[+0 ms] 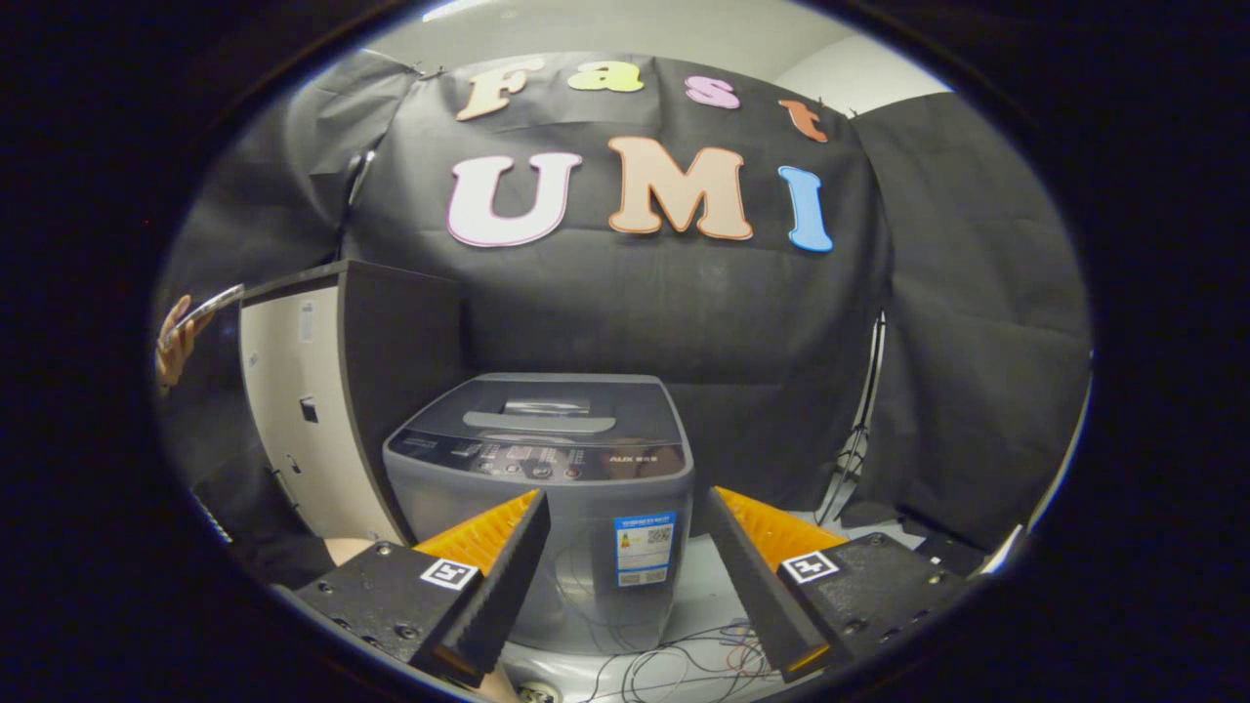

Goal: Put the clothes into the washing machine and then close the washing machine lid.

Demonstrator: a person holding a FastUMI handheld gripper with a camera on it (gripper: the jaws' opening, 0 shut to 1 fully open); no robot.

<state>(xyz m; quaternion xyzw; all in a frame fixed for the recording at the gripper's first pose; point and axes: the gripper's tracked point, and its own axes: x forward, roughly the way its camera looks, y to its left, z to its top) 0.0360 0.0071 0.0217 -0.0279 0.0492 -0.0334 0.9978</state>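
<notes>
Plainly: jaws wide, empty; gripper before lid-shut washing machine; label unreadable.

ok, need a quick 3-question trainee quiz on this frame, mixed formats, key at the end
1. True or false: the washing machine has its lid down.
2. The gripper is: A) shut on clothing, B) open with nothing held, C) pressing the lid.
3. Fill in: the loose cables lie on the surface in front of the machine's ____.

Key
1. True. The lid lies flat on top, handle towards the control panel.
2. B. The fingers are spread apart, the machine's front seen between and beyond them.
3. Base.
</notes>
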